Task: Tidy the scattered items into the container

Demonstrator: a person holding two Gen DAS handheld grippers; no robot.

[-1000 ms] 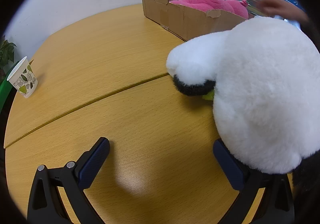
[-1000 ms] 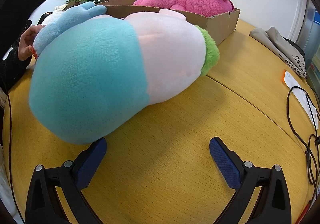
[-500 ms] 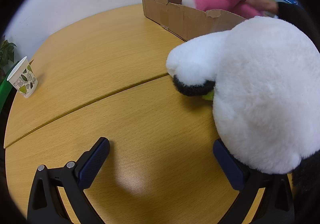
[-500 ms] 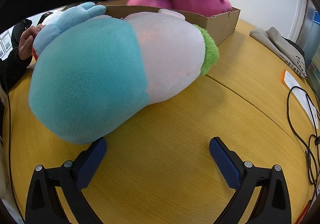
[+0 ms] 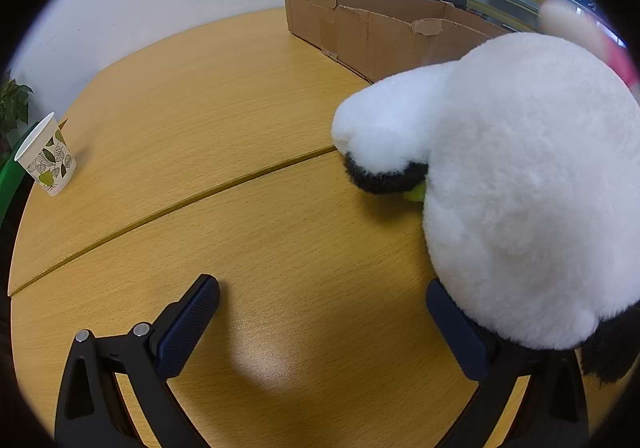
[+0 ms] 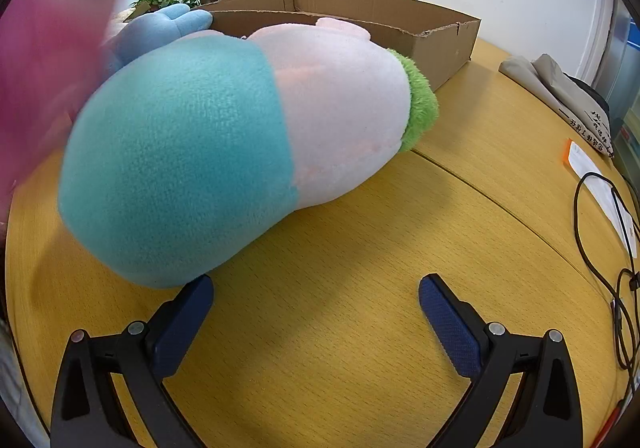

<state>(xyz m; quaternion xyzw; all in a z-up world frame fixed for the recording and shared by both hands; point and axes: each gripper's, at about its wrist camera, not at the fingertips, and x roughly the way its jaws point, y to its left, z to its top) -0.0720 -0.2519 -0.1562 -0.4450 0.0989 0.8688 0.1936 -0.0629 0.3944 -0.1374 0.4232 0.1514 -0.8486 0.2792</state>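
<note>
Desk, two soft toys, one box.
Left view: my left gripper (image 5: 322, 322) spread wide, empty; white toy (image 5: 520, 183) against its right finger, cardboard box (image 5: 384, 31) at the far edge. Right view: my right gripper (image 6: 316, 312) wide, empty; teal-and-pink toy (image 6: 224, 151) before the box (image 6: 436, 47).

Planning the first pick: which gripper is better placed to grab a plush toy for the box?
Either could start; slight edge to the left. The white plush toy presses against one of the left gripper's open fingers, while the teal and pink plush toy only meets a fingertip of the open right gripper. The cardboard box is ahead.
</note>
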